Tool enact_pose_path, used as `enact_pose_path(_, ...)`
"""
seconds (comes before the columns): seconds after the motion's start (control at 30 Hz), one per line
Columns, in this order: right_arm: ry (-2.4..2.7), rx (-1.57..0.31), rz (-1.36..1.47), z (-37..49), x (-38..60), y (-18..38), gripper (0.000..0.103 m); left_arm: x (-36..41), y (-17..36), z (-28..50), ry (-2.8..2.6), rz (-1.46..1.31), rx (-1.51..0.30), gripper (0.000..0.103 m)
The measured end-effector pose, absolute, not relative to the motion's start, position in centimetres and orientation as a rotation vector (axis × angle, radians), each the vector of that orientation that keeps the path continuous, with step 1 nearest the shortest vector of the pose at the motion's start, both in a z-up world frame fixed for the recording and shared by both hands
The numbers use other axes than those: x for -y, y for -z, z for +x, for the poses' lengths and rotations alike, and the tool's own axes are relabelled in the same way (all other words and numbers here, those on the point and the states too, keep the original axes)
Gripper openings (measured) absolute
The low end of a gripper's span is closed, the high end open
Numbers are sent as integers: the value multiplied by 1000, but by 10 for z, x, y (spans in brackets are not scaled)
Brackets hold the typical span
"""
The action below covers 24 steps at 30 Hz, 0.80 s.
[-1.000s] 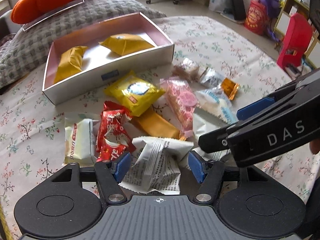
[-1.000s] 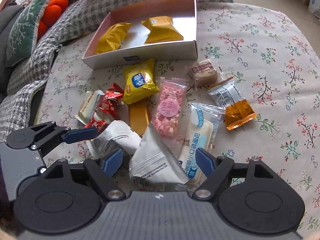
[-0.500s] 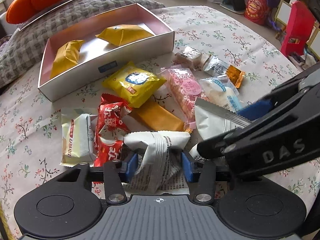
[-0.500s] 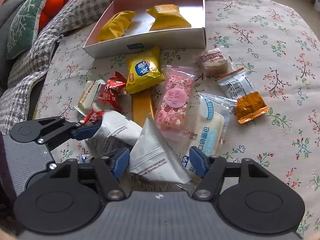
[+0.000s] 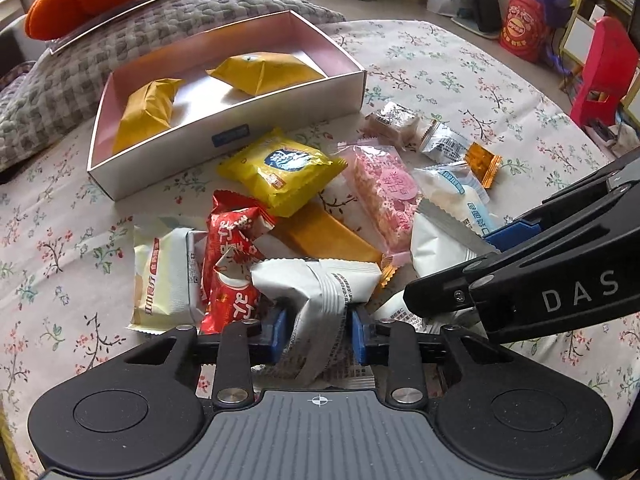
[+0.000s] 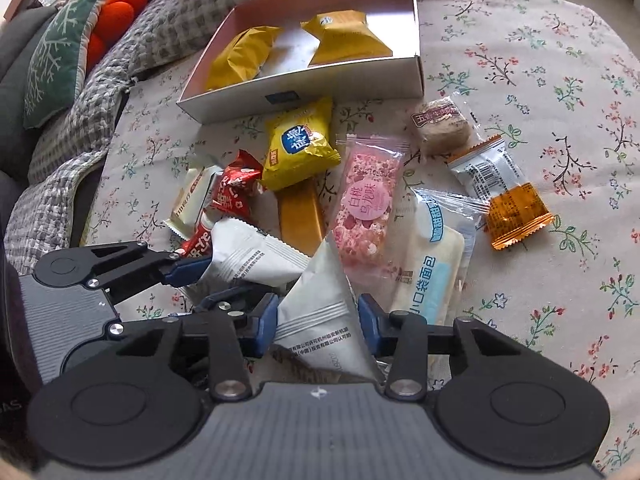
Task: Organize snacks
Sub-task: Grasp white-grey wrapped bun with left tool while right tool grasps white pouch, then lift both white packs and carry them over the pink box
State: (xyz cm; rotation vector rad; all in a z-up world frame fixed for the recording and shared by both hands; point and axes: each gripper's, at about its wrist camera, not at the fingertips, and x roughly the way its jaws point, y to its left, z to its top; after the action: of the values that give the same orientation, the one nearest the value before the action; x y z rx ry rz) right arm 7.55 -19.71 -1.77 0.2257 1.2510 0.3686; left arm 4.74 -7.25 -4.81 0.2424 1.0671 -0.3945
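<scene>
Two crinkly white foil packets are clamped. Left tool [image 5: 318,330] pinches the flat one [image 5: 320,284], lying crosswise. Right tool [image 6: 318,320] grips the pointed one [image 6: 324,300], tip away

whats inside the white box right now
Two yellow-wrapped snacks lie inside the white box: one at the left, one at the right. Bare floor shows between them; the near wall hides the front strip.

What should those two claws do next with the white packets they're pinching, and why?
Probably lift both a little and carry them toward the box. The left gripper is shut on one white packet, the right gripper on another, and the box holds only two yellow packets, with bare floor between them.
</scene>
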Motion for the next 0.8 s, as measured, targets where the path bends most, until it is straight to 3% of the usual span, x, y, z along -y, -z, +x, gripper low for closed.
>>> enact_pose_path(0.57, -325, -1174, 295, 82, 211, 4, 39, 67, 36, 50, 374, 182, -1040, 21)
enact_pose_path(0.8, -322, -1162, 289, 83, 210, 2, 39, 70, 49, 56, 356, 187, -1082, 37)
